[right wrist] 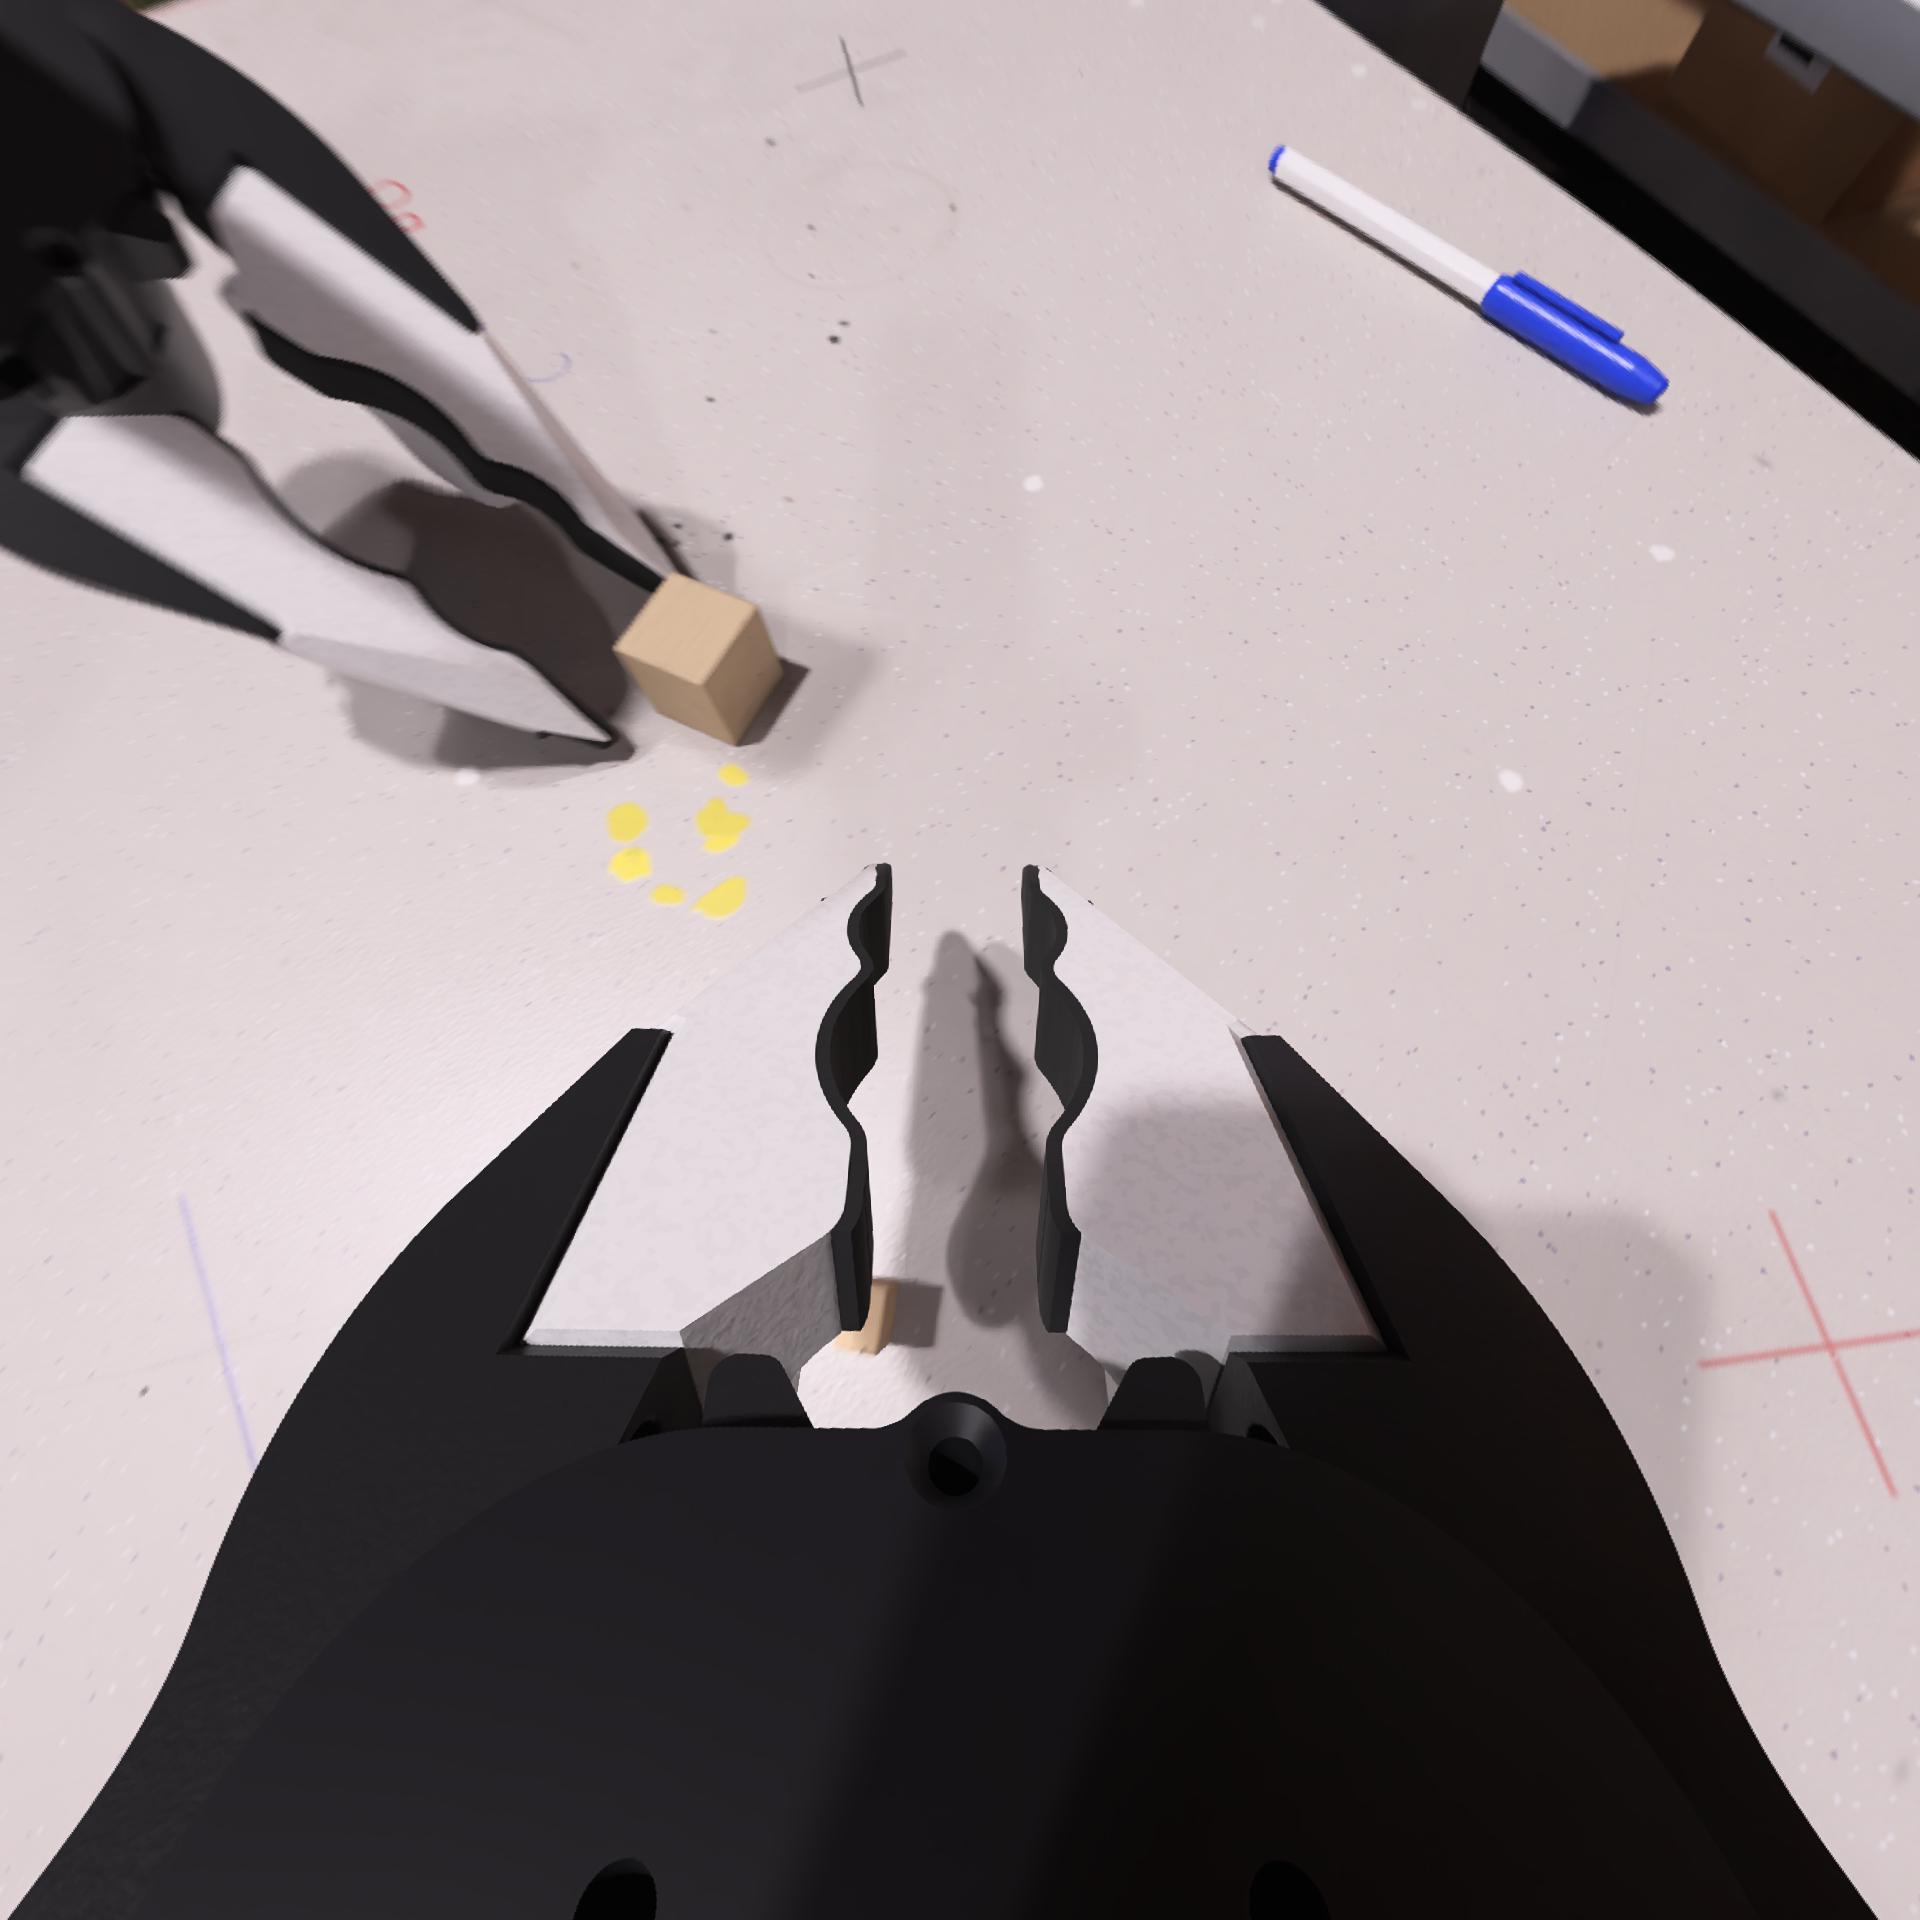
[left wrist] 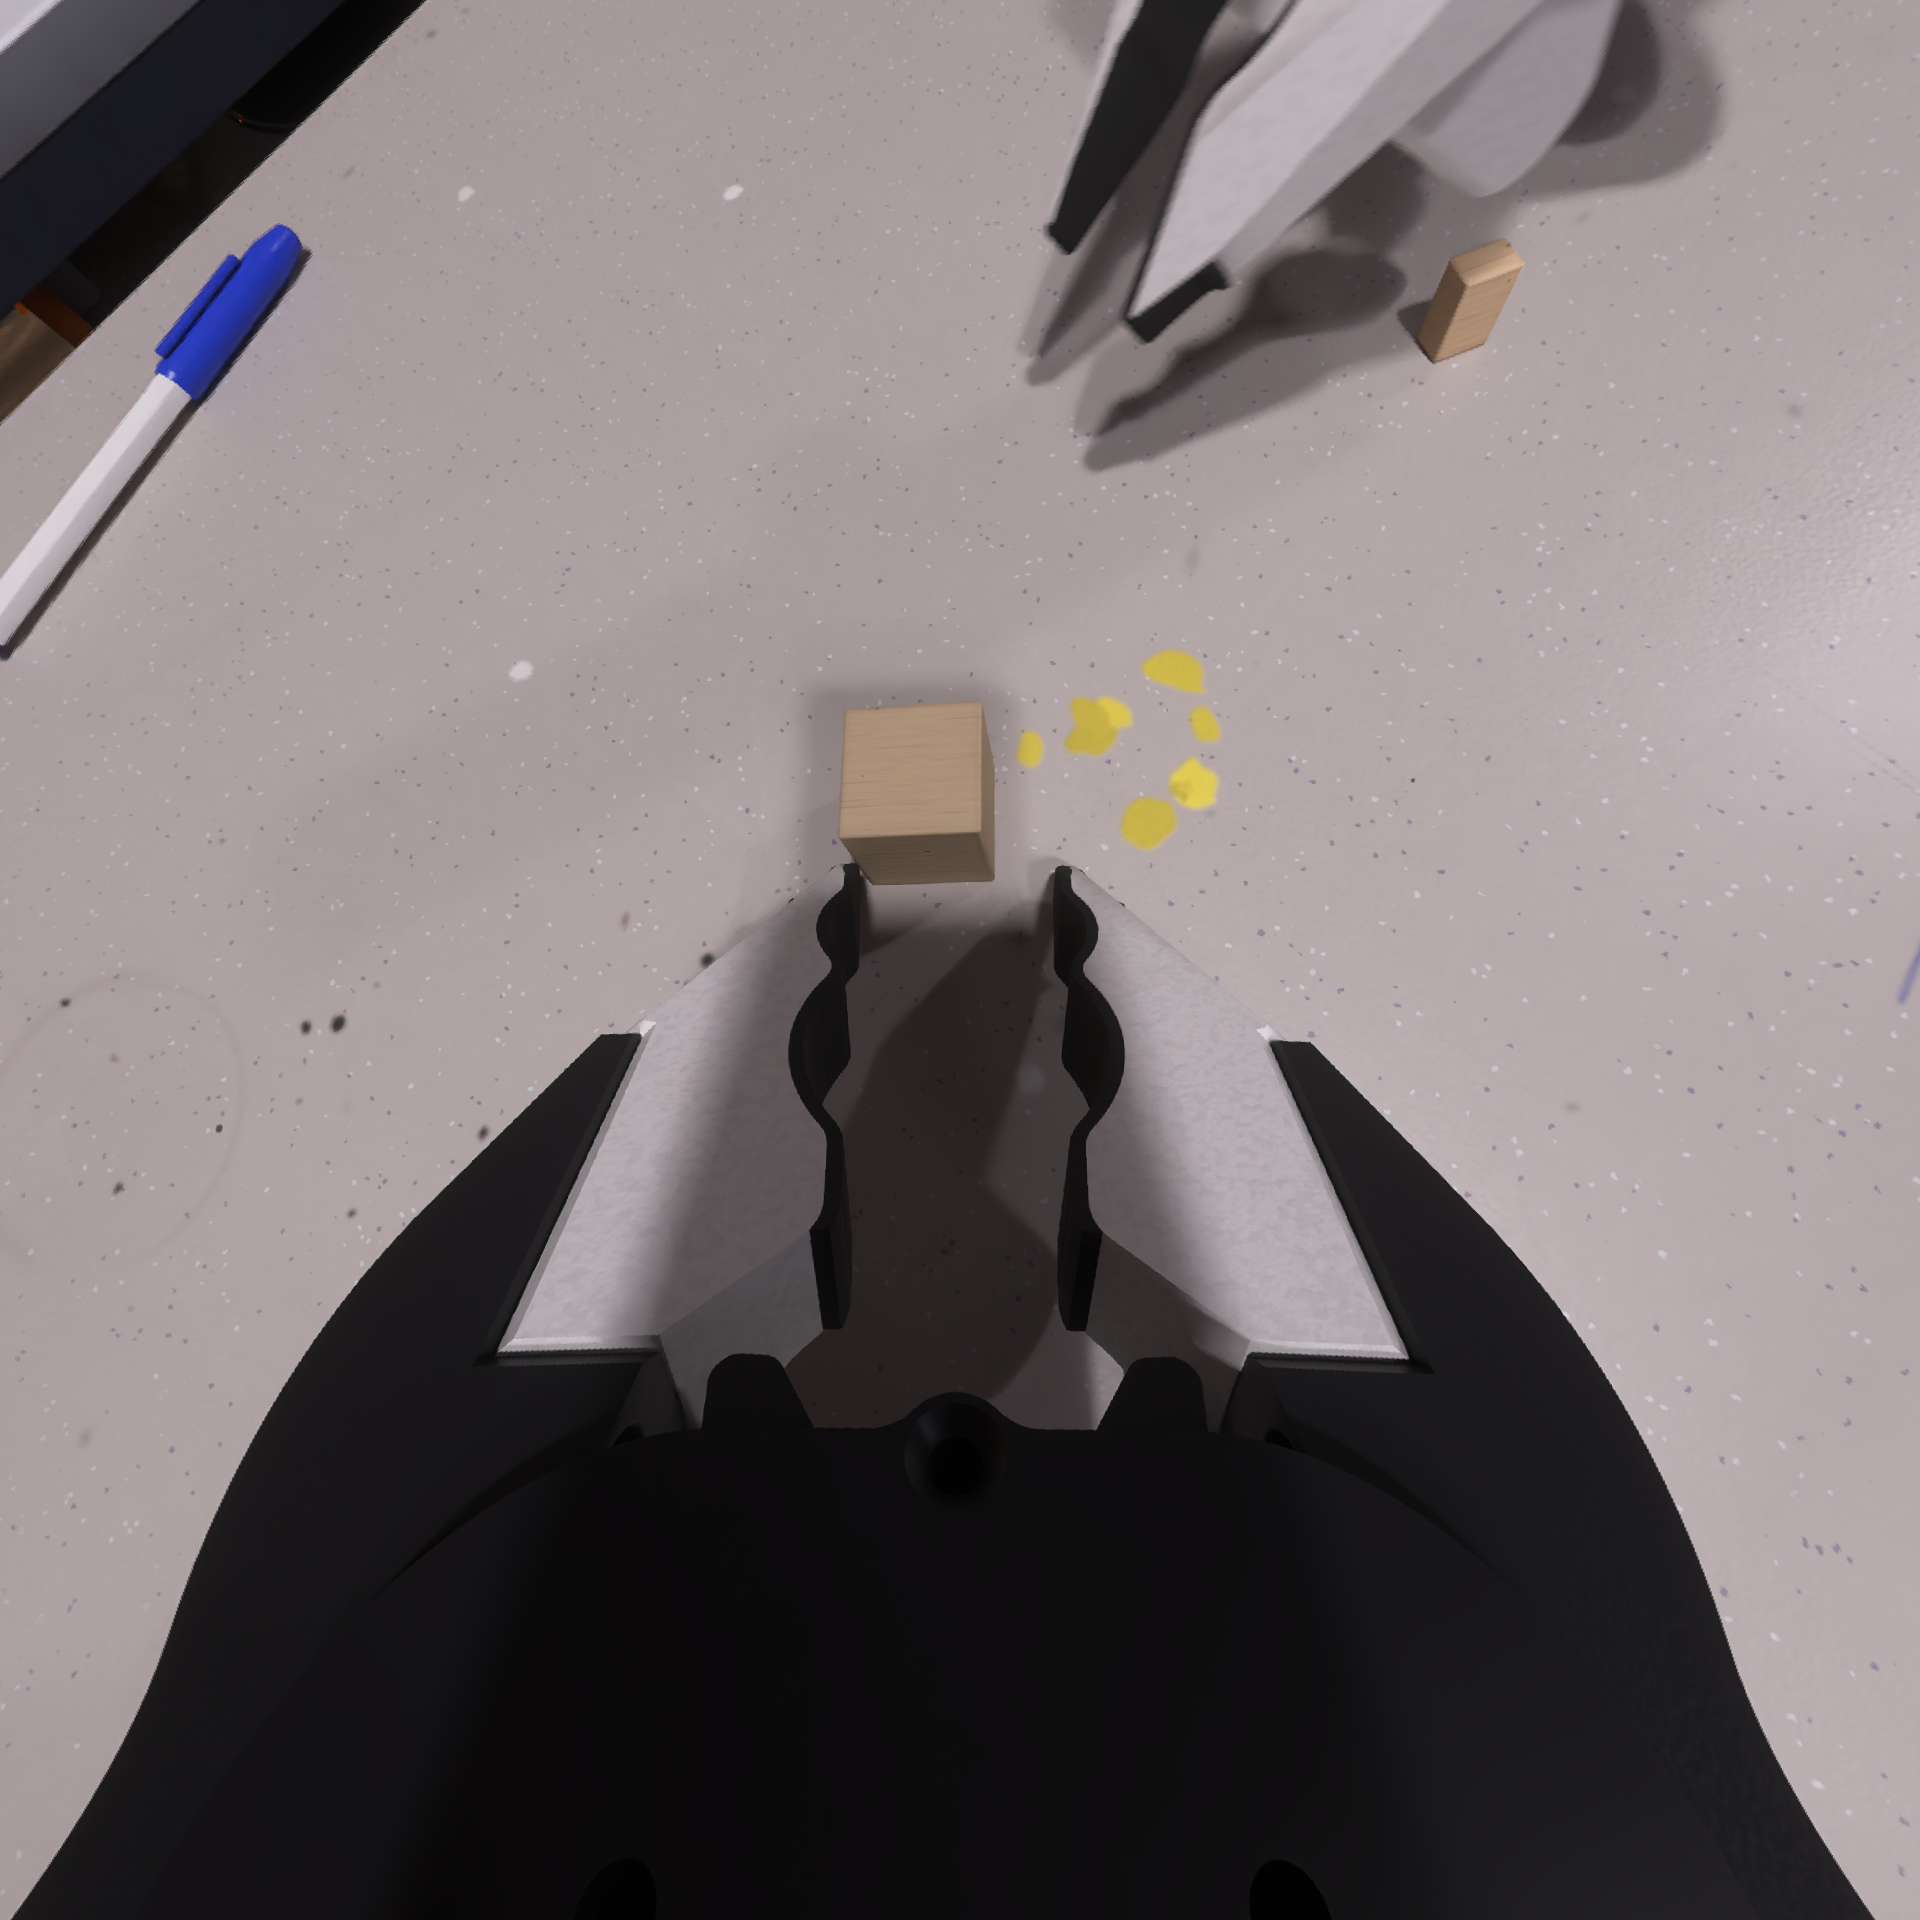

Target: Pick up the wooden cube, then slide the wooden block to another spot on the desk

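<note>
The wooden cube [left wrist: 914, 790] is seen resting flat on the speckled tabletop [left wrist: 520, 520], just ahead of the left gripper [left wrist: 956, 873], whose jaws are held apart and empty with the tips low, close to the cube's near face; the cube is not yet enclosed, and it sits slightly off-centre toward the left finger, so a straight advance is judged likely to catch that finger on the near edge and shove or twist the cube rather than straddle it. Just beside the cube a cluster of yellow paint spots [left wrist: 1143, 748] is marked on the surface. Well apart, the wooden block [left wrist: 1470, 301] is found standing on end, a narrow upright piece that could be toppled if pushed high or fast rather than low. The right gripper [right wrist: 956, 873] is held above the tabletop with its jaws slightly apart and nothing between them; the block is glimpsed beneath, back near the finger roots [right wrist: 883, 1320], so a blind descent could knock it over. A blue-capped marker [left wrist: 156, 416] lies near the tabletop's edge, clear of both
</note>
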